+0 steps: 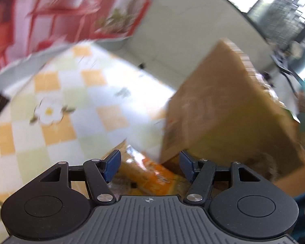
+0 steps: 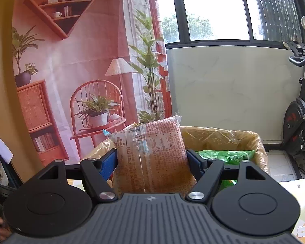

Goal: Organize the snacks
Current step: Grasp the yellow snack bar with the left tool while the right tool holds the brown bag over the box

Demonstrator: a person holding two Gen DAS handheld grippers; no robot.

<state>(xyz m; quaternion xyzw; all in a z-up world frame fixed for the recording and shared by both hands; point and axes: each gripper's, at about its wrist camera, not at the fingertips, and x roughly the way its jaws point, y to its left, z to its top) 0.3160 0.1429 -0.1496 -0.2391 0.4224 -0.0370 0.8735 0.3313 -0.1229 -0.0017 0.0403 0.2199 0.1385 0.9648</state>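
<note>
A printed wall hanging (image 2: 71, 71) of shelves, a chair and potted plants covers the wall on the left, a pale wall and dark-framed window (image 2: 213, 10) run across the middle, and an exercise bike (image 2: 299, 126) stands at the far right. The work surface is a table under a checked yellow, green and white cloth (image 1: 75, 105) with daisies.

In the left wrist view, heavily blurred, the left gripper (image 1: 149, 165) points steeply down at the cloth with its blue pads (image 1: 111, 165) apart and pressing on nothing. An orange snack packet (image 1: 152, 181) lies flat on the cloth just under and between them, beside the near corner of a cardboard box (image 1: 223, 109). That spread over the packet looks like either a release or the start of a pick; which one cannot be told.

In the right wrist view, the right gripper (image 2: 151, 162) is clamped on a brown snack bag (image 2: 152, 154), pads squeezing its two long edges. The bag stands upright, long axis vertical, sealed top end up and leaning slightly right, printed back facing the camera. It is held in front of the plastic-lined box (image 2: 244, 140), where a green packet (image 2: 223, 155) already lies, probably ready to drop in.
</note>
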